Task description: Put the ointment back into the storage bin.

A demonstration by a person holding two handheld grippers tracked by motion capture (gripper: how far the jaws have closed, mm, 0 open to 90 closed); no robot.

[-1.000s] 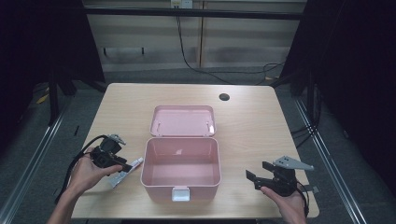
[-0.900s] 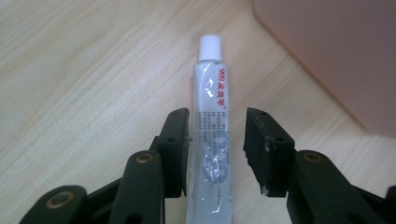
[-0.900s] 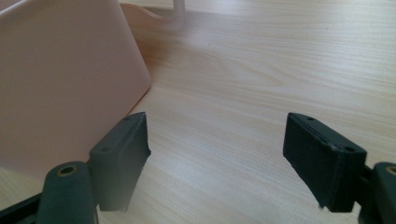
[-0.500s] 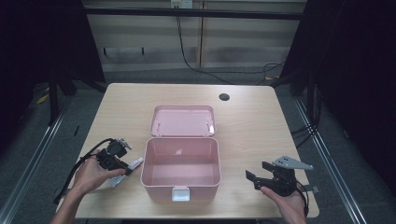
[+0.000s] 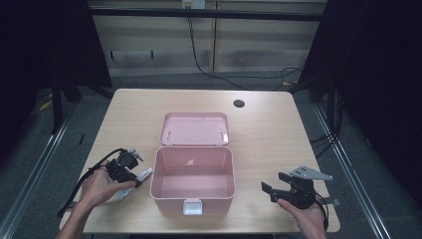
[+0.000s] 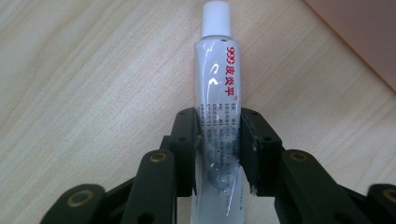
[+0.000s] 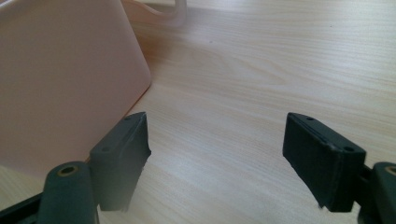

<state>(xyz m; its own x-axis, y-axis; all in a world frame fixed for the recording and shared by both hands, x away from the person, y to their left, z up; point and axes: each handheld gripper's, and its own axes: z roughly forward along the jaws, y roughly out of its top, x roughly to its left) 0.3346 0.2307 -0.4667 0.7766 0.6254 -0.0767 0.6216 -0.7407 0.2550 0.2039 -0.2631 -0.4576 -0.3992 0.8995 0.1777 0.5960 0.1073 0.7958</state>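
We see a pale wooden table (image 5: 259,129) with an open pink box (image 5: 192,180) near its front edge, the box's lid (image 5: 194,128) lying flat behind it, hinged back toward the far side; the box's white latch (image 5: 192,206) faces the person. At the left of the high view the left gripper (image 5: 133,172) sits low over the table just beside the box's left wall, held in the person's left hand (image 5: 99,188); in the left gripper view its jaws have just been closing, and they now press on both sides of a white ointment tube (image 6: 219,107), so we read the tube as clamped between the pads; the grip falls on the lower half of the tube, below the red lettering, while the white cap (image 6: 215,17) points away from the gripper toward the pink wall at the upper right corner of that view; the tube lies along the wood grain, and we cannot tell whether it rests on the table or hangs just above it. At the right, the right gripper (image 5: 272,183) is held in the person's right hand (image 5: 303,214) near the table's front edge, apart from the box; in the right gripper view its jaws stand wide apart with bare tabletop between them, gripping nothing, and the box's pink wall rises just beyond the left jaw. A small dark hole (image 5: 239,103) marks the table's far side.
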